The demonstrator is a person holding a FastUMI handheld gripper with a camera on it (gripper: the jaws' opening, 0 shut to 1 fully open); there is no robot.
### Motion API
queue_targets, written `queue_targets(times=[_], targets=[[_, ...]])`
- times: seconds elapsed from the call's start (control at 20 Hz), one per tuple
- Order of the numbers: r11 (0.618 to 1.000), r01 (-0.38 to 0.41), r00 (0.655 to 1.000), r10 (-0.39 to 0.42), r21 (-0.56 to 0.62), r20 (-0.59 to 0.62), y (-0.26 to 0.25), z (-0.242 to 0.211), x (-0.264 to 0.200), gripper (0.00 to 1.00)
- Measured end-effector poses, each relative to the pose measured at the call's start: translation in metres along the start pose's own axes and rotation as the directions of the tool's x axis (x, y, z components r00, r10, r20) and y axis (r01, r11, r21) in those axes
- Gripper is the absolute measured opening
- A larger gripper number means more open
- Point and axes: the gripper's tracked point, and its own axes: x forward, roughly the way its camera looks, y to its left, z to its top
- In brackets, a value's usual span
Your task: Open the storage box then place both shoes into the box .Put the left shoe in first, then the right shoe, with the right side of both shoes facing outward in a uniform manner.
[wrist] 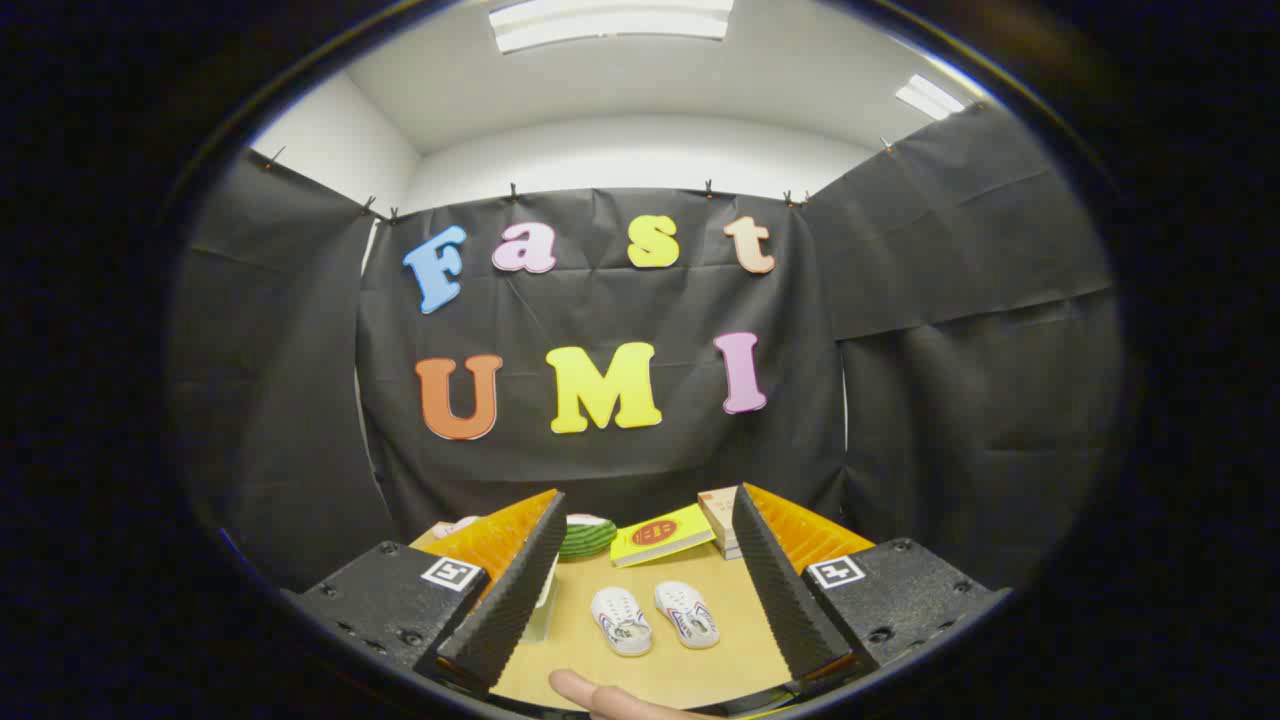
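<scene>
Black cloth booth, white ceiling lights overhead, and a light wooden table (690, 655) down low with the stuff laid out on it. The gripper (648, 580) is held up above the near edge, fingers spread wide apart with nothing between them.

Looking along the fingers, the two little white shoes sit side by side on the table, right in the gap and a bit ahead: left-hand shoe (621, 620) and right-hand shoe (687, 613). Both run lengthwise away from the gripper, slightly splayed. Can't honestly tell which is the left foot's from here.

Beyond them there's a yellow book (662, 535), a stack of books (722, 520) and something green and striped (587, 537). A clear-ish thing (543, 605) hugs the left finger, maybe the storage box, can't say. A fingertip (590, 692) pokes in at the near edge.

My guess: box first, nothing's started.
</scene>
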Motion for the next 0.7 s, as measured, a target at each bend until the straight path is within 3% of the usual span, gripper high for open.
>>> queue_targets(times=[0.7], targets=[[0.998, -0.051, 0.998, 0.049, -0.037, -0.05, 0.008, -0.027, 0.02, 1.0]])
